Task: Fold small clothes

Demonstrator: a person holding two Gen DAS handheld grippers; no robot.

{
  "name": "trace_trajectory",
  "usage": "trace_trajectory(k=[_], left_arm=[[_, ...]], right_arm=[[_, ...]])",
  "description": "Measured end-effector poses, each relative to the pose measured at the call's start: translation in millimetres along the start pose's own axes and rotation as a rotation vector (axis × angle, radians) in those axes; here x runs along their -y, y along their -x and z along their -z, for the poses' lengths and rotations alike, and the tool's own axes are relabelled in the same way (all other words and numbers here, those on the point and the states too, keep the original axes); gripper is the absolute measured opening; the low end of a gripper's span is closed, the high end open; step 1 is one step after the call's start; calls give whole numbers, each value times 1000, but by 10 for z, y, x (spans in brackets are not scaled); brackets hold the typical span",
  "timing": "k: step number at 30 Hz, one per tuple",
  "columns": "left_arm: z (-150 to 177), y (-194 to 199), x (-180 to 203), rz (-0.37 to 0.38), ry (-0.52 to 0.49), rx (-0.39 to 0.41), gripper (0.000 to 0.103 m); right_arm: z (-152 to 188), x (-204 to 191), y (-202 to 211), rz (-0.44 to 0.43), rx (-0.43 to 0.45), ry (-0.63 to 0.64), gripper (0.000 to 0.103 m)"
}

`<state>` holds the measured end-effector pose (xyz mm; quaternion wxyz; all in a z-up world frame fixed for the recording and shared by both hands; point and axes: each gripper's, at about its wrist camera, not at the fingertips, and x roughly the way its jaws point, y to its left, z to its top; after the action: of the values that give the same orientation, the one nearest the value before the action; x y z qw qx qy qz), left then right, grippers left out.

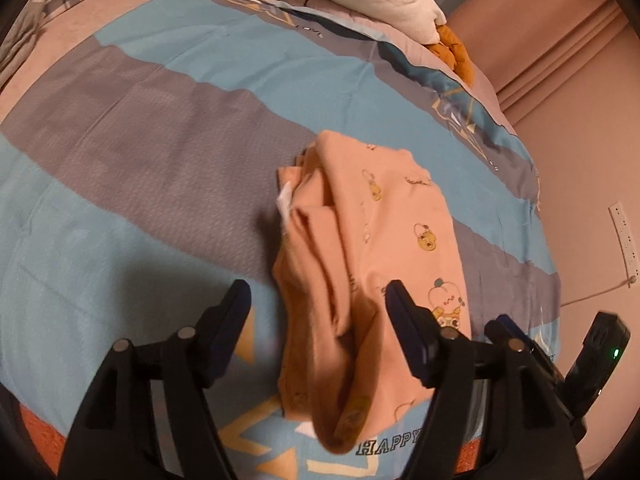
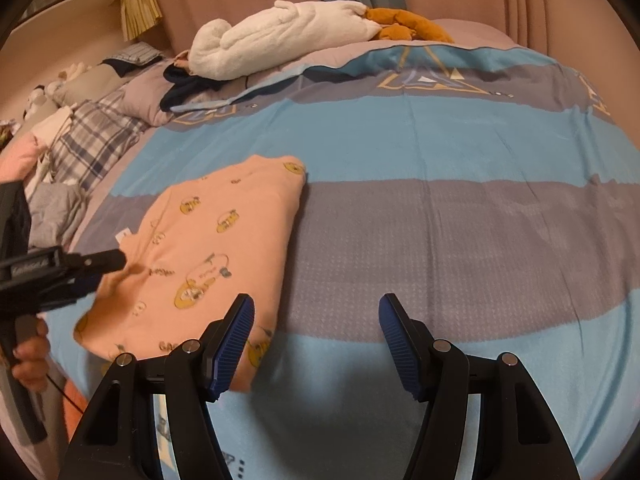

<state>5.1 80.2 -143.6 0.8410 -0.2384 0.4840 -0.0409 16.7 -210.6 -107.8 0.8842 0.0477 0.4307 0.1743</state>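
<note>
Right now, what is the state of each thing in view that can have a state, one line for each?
Garment: folded, lying on the bedspread, near edge still rumpled.
Left gripper: open, garment between its fingers, not pressed.
Right gripper: open, empty, over the bedspread beside the garment.
Bedspread: spread flat.
White plush: lying at the far end of the bed.

Soft cloth nearly everywhere, hard matt plastic on the tools.

The peach garment is a soft, matt knit printed with little cartoon bears, lying on a bedspread of flat woven cloth with a fine dotted texture in its grey bands. The right gripper has matt black plastic arms, shiny metal pins and ribbed blue pads, probably rubber. The white plush looks fleecy.
</note>
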Motion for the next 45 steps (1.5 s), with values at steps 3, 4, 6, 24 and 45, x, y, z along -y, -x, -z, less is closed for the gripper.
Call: trace_trajectory(k=[3, 4, 6, 24, 45], left_arm=[[48, -62, -9, -1, -2, -17, 73], [66, -95, -15, -1, -2, -26, 73], [93, -154, -16, 7, 1, -39, 73], [186, -405, 315, 33, -94, -36, 33], [371, -220, 590, -68, -210, 43, 100]], right_arm=[[-52, -41, -98, -25, -24, -1, 70], [-65, -53, -124, -38, -31, -4, 70], [-93, -90, -200, -74, -53, -11, 70], [-136, -361, -641, -231, -134, -17, 24], [-21, -11, -61, 32, -2, 30, 71]])
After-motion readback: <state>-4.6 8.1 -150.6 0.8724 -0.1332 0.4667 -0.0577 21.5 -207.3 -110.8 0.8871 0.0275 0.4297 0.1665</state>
